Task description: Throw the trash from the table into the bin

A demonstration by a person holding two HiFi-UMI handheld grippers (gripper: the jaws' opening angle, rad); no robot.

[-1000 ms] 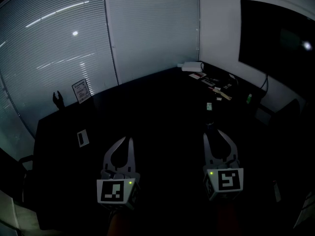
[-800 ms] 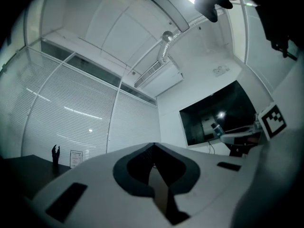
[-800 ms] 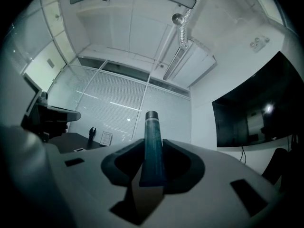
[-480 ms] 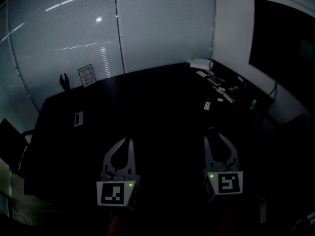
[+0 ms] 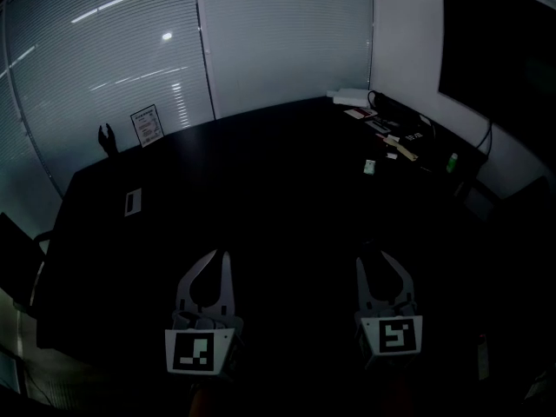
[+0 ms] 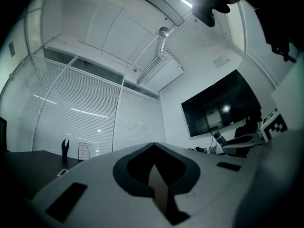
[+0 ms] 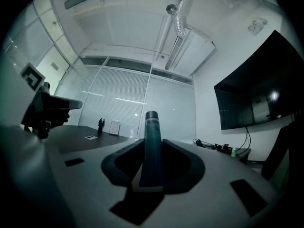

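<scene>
The right gripper's (image 7: 152, 148) jaws pinch a smooth, dark, round tube (image 7: 151, 127) that stands straight up between them, while the left gripper's (image 6: 153, 145) jaws are pressed together on nothing. Neither grip has changed, but both grippers now sit lower over the near edge of the matte black table (image 5: 261, 189). The tube is probably trash being carried off, though no bin shows, and small pale scraps (image 5: 369, 167) lie well apart at the table's far right corner.

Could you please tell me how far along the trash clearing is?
Done: nothing confirmable from these views. In hand: the right tongs grip a dark tube; the left tongs are shut, empty. Left: litter lies at the far right corner of the table.
</scene>
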